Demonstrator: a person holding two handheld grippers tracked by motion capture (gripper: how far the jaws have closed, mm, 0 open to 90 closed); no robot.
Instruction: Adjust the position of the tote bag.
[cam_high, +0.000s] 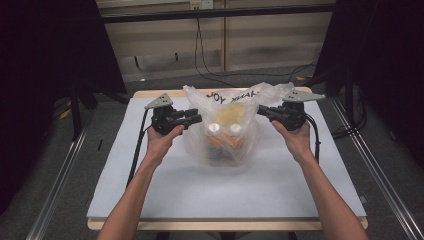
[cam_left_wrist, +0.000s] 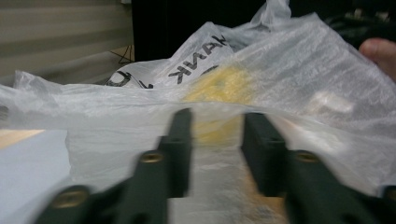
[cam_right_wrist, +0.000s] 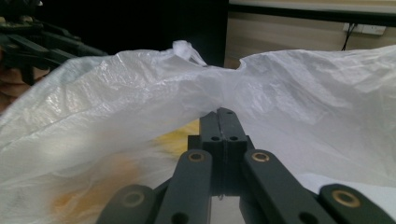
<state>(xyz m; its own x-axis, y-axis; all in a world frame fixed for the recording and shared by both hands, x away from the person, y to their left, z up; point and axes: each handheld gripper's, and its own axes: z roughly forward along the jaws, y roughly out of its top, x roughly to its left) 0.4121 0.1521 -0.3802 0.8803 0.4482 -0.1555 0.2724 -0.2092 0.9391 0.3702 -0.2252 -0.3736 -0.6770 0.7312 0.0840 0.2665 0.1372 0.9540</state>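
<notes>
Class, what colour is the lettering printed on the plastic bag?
Black lettering on the translucent white plastic bag, clearest in the left gripper view.

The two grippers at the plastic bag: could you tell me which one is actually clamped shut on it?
The right gripper: its jaws are pressed together on the plastic bag. The left gripper stands with a gap between its jaws.

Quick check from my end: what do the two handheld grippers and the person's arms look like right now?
Both grippers, the left gripper and the right gripper, are black, each with two flat black jaws on linkage arms set with brass-coloured pivot pins. A grey three-cornered plate sits on top of each, and a black cable trails back from each. The forearms are bare: no sleeves or gloves in view.
</notes>
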